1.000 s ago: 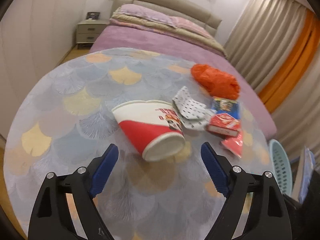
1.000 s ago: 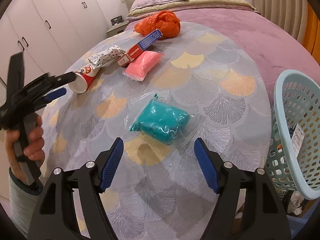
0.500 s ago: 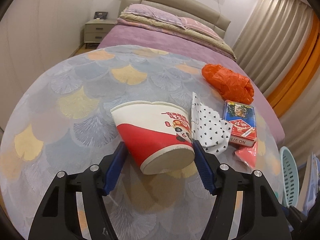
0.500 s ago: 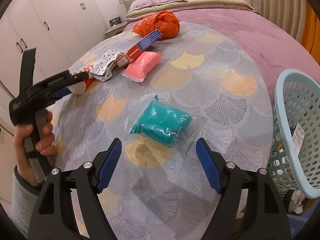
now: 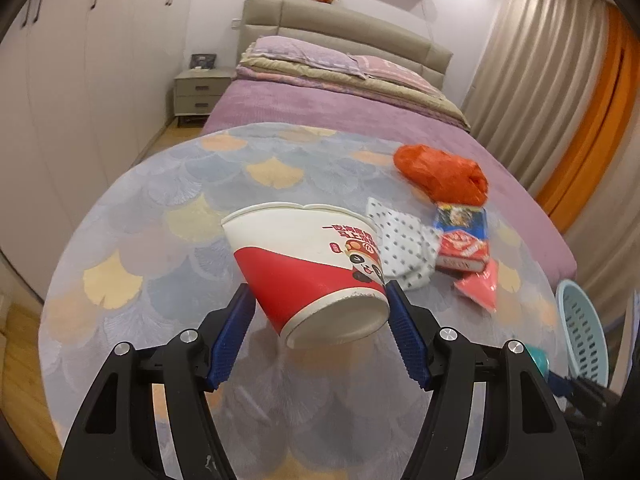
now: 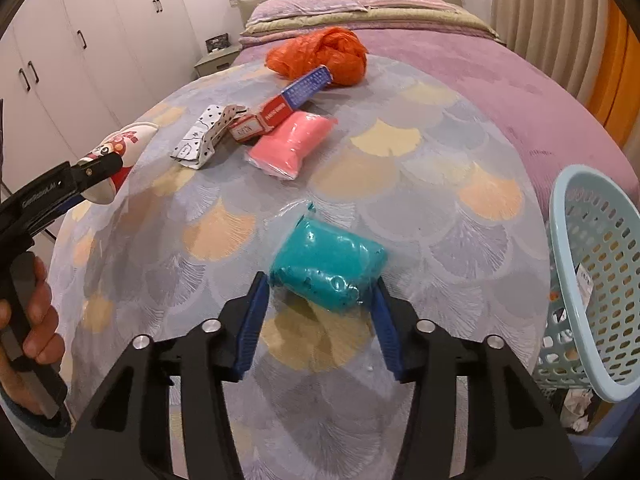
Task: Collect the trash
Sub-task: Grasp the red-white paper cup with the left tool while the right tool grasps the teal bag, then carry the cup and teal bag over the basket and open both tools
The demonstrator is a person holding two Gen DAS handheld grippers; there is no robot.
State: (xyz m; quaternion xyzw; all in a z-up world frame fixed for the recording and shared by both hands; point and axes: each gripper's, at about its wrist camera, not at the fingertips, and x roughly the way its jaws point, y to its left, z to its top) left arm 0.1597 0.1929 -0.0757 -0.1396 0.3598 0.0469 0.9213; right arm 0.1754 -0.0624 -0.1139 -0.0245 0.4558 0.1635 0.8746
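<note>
A red and white paper cup (image 5: 308, 268) is lying tipped with its base toward the camera, and the left gripper (image 5: 320, 312) is pinching it, both blue pads touching its sides; the cup is sitting just above the round patterned table (image 5: 168, 216). Just beside it a dotted paper wrapper (image 5: 404, 248) is lying against a red and blue box (image 5: 462, 240), with an orange plastic bag (image 5: 440, 174) behind and a pink packet (image 6: 292, 146) near the box. Nearer the table's edge, a teal packet (image 6: 328, 268) is resting on the table, and the right gripper (image 6: 318, 312) has just been closing around it, its 2 pads now touching the packet's near corners. A light blue basket (image 6: 592, 240) is standing beside the table. A hand (image 6: 28, 324) is gripping the left gripper's handle.
</note>
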